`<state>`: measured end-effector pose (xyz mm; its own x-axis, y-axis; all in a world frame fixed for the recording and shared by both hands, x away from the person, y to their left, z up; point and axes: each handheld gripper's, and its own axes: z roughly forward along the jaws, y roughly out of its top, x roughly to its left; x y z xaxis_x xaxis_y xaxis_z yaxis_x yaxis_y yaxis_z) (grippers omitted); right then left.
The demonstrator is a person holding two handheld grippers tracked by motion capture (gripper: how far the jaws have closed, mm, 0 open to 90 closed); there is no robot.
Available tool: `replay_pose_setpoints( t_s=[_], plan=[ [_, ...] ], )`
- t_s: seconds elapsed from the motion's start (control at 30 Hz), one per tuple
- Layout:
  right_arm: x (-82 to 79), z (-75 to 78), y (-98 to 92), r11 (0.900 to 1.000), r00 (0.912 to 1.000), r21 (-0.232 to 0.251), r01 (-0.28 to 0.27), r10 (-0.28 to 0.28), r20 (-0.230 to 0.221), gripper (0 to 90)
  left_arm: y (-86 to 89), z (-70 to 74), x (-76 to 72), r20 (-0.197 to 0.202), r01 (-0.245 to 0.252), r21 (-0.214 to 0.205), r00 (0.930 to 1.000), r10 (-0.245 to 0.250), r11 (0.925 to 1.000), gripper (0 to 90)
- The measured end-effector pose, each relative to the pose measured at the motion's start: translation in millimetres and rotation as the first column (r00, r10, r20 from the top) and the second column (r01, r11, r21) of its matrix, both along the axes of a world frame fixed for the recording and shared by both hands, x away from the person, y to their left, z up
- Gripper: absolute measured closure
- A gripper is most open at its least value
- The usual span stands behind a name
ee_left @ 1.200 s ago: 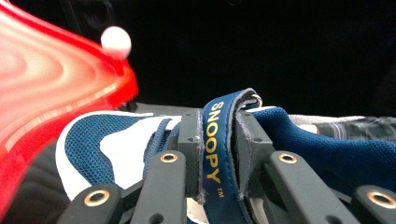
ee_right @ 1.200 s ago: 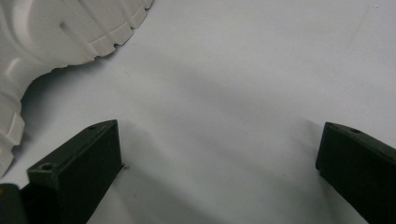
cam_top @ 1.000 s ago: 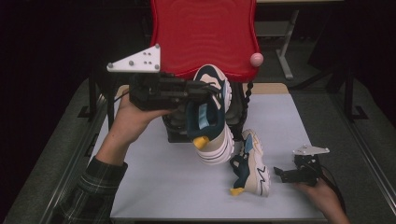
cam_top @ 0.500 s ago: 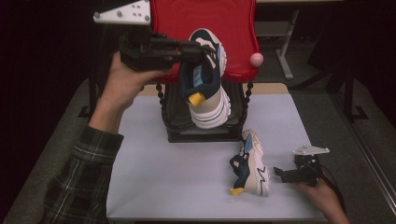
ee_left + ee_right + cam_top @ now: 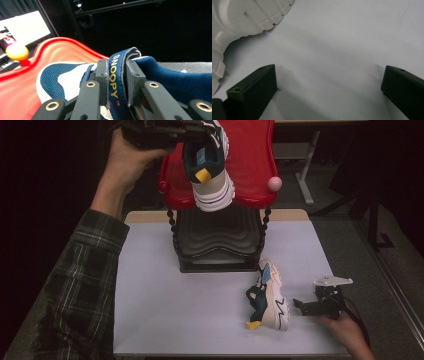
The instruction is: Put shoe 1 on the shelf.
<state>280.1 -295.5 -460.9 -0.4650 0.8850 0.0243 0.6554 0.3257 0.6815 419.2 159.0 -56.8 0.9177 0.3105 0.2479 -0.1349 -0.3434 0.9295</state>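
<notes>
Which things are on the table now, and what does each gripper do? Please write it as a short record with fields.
held shoe: navy and white sneaker, lifted in front of the red top shelf
left gripper: shut on the sneaker's tongue strap marked SNOOPY
second shoe: lying on its side on the white table
right gripper: open, low on the table beside the second shoe, apart from it
rack lower shelf: black, nothing on it

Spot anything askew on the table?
Yes: the second sneaker lies tipped on its side on the white mat, sole toward the open right tongs, while its mate hangs from the left tongs.
</notes>
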Motion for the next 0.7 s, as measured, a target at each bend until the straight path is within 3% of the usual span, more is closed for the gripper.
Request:
replay_pose_setpoints(
  t_s=[0.23, 0.43, 0.7],
  plan=[
    [0.0, 0.1, -0.1, 1.0000, 1.0000, 0.000, -0.001, 0.001, -0.001, 0.0, 0.1, 4.5, 32.4, 0.026, -0.048, 0.055, 0.9986, 0.046, 0.9973, 74.7],
    [0.1, 0.0, 0.0, 1.0000, 1.0000, 0.001, 0.000, 0.000, -0.001, 0.0, 0.3, 7.5, 50.5, 0.060, -0.085, 0.088, 0.9950, 0.080, 0.9925, 74.7],
    [0.1, 0.1, 0.0, 1.0000, 1.0000, 0.000, 0.001, -0.001, -0.001, 0.0, -2.9, 5.1, 58.5, 0.096, -0.084, 0.125, 0.9927, 0.072, 0.9885, 74.6]
  ],
)
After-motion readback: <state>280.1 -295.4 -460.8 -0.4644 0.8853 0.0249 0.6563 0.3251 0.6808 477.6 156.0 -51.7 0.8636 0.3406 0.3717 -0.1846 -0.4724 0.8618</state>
